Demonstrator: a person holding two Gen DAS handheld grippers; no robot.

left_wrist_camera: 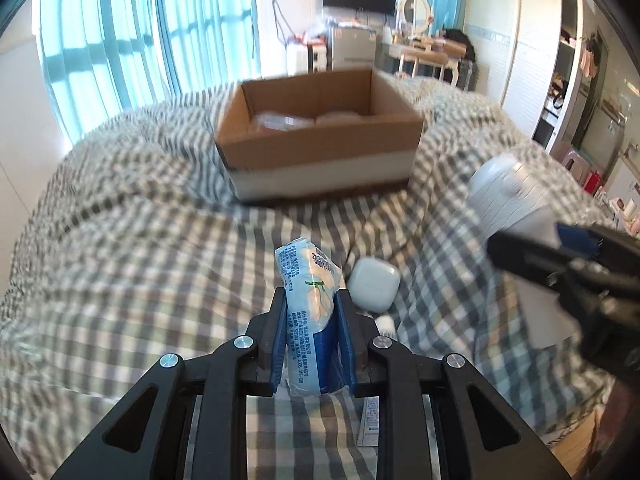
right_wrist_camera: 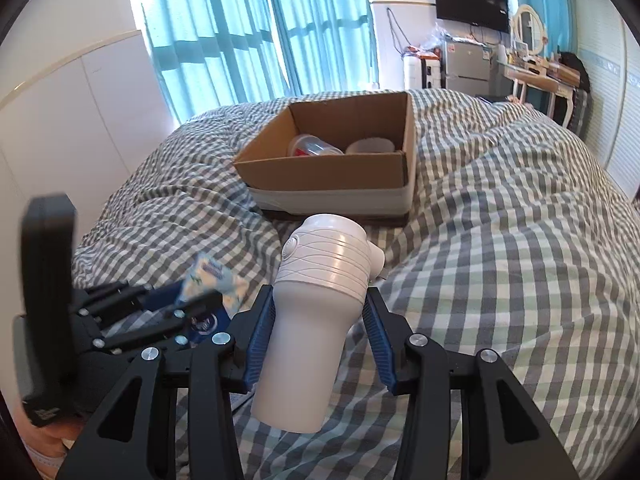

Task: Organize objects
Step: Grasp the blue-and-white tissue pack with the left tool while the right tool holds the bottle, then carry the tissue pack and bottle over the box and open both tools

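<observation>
The left tool (left_wrist_camera: pixel 312 332) squeezes a blue tissue pack (left_wrist_camera: pixel 310 300) and the right tool (right_wrist_camera: pixel 320 320) hugs a white bottle (right_wrist_camera: pixel 316 308), both up over the bed (right_wrist_camera: pixel 500 240), so next they should go into the box (right_wrist_camera: pixel 340 176) ahead

The left gripper (left_wrist_camera: pixel 312 300) has a matte black frame of angular linkage bars with long slotted cut-outs at 7 and 5 o'clock. Four round silver screws cap its joints. Its fingers (left_wrist_camera: pixel 280 344) are blue, ribbed plates set in black holders. The right gripper (right_wrist_camera: pixel 320 300) is built alike: black bars, silver screw heads, blue ridged fingers (right_wrist_camera: pixel 262 332). At 9 o'clock in the right wrist view, the left gripper shows a tall black block with small white lettering near its base.
</observation>
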